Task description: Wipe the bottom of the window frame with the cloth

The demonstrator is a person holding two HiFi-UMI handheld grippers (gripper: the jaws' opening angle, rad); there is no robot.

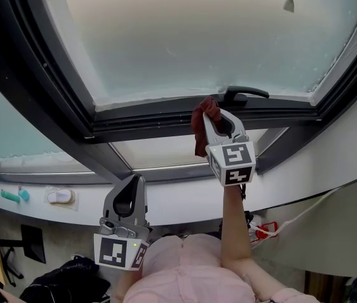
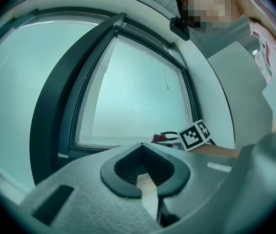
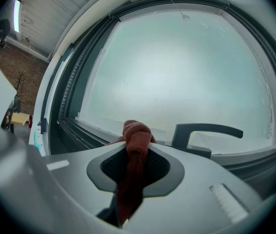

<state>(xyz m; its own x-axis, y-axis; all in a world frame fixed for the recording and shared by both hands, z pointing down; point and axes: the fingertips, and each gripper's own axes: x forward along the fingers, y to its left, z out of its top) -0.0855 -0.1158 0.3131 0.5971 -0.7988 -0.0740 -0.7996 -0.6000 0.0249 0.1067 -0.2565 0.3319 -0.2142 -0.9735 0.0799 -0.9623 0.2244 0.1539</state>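
A red-brown cloth (image 1: 201, 124) (image 3: 135, 136) hangs bunched from my right gripper (image 1: 220, 115) (image 3: 137, 149), which is shut on it. The cloth's top touches the dark bottom rail of the window frame (image 1: 147, 117) (image 3: 87, 135), just left of the black window handle (image 1: 246, 94) (image 3: 207, 130). My left gripper (image 1: 134, 182) (image 2: 142, 149) is lower and to the left, in front of the white sill, jaws shut with nothing held. In the left gripper view the cloth (image 2: 163, 138) and the right gripper's marker cube (image 2: 195, 134) show far off at the frame's foot.
A white curved sill (image 1: 178, 202) runs below the frame. On its left lie a teal object (image 1: 11, 196) and a white one (image 1: 60, 197). A blind cord weight (image 1: 289, 5) hangs at the pane's top right. A white cable (image 1: 304, 212) trails below right.
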